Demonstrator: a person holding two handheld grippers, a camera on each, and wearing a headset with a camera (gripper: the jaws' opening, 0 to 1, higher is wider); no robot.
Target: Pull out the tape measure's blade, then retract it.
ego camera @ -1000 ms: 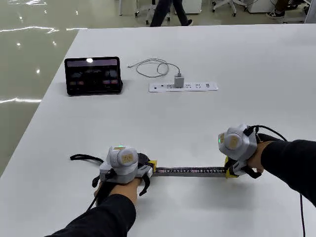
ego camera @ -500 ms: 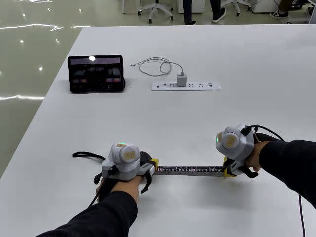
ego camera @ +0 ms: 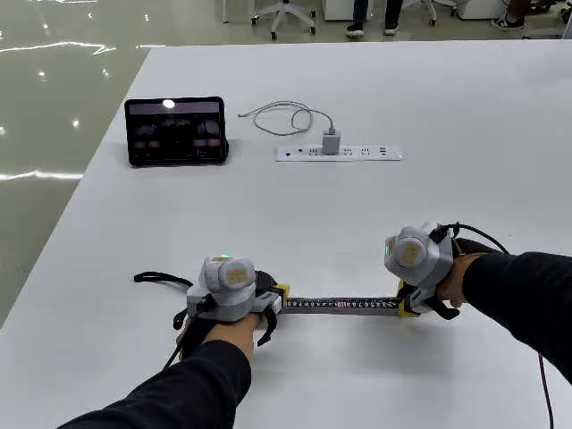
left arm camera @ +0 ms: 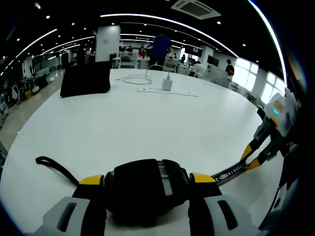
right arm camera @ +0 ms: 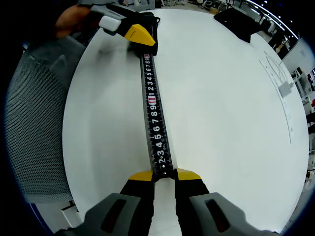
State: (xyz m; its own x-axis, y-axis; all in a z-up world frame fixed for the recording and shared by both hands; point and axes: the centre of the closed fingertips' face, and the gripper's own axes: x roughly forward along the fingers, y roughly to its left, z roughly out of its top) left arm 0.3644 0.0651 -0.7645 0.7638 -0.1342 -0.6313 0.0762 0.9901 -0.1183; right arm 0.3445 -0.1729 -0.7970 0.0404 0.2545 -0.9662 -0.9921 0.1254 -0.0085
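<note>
Black tape measure case [left arm camera: 147, 189], numbered blade [right arm camera: 154, 118] extended, flat.

I am in a big open-plan office or lab hall. I work at a wide white table [ego camera: 429, 116]. Far ahead of my left gripper [left arm camera: 147, 179] stands a tablet [ego camera: 175, 130], and to the right of it lie a power strip [ego camera: 338, 153], a charger [ego camera: 331, 141] and a cable [ego camera: 277, 118]. Past the table's far edge are a glossy floor [ego camera: 54, 89], wheeled chairs [ego camera: 281, 11] and standing people [left arm camera: 161, 46]. Overhead run long light strips [left arm camera: 162, 19] and an air vent [left arm camera: 193, 7]. Windows [left arm camera: 256, 83] line the wall to the right.
</note>
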